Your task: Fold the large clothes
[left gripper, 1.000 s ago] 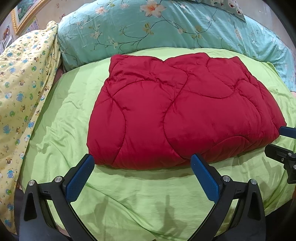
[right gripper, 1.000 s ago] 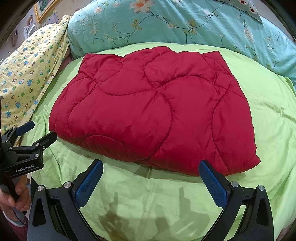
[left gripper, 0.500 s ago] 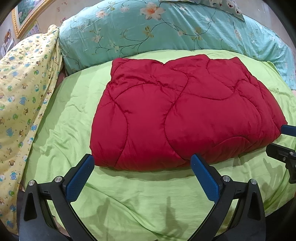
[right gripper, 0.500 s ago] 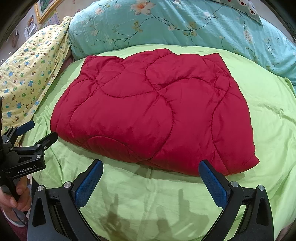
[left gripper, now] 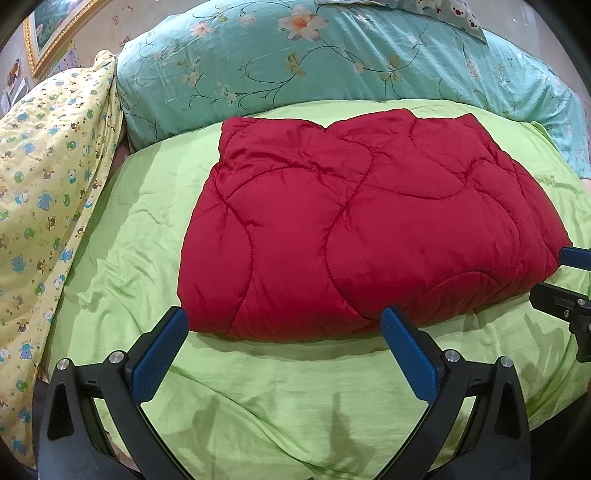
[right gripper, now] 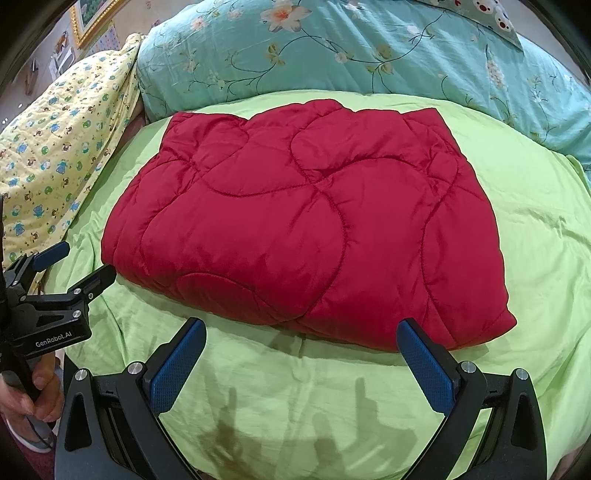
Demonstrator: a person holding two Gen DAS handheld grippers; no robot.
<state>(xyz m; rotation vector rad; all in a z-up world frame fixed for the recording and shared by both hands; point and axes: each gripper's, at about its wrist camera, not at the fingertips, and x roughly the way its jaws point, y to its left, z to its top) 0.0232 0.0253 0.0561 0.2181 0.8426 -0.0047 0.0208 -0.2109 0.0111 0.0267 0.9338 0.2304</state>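
A red quilted garment (left gripper: 362,229) lies folded into a thick rectangle on the light green bed cover (left gripper: 258,398); it also shows in the right wrist view (right gripper: 306,229). My left gripper (left gripper: 284,332) is open and empty, just short of the garment's near edge. My right gripper (right gripper: 301,341) is open and empty, also just short of the near edge. The left gripper shows at the left edge of the right wrist view (right gripper: 79,264), near the garment's left corner. The right gripper shows at the right edge of the left wrist view (left gripper: 561,273).
A teal floral duvet (left gripper: 332,59) is piled behind the garment. A yellow printed quilt (left gripper: 44,192) lies along the left side. The green cover (right gripper: 546,229) stretches to the right. A framed picture (left gripper: 48,33) hangs at the far left.
Both grippers have drawn back and up slightly, so the garment sits a little lower and farther in both views. The jaws stay open and the garment has not moved.
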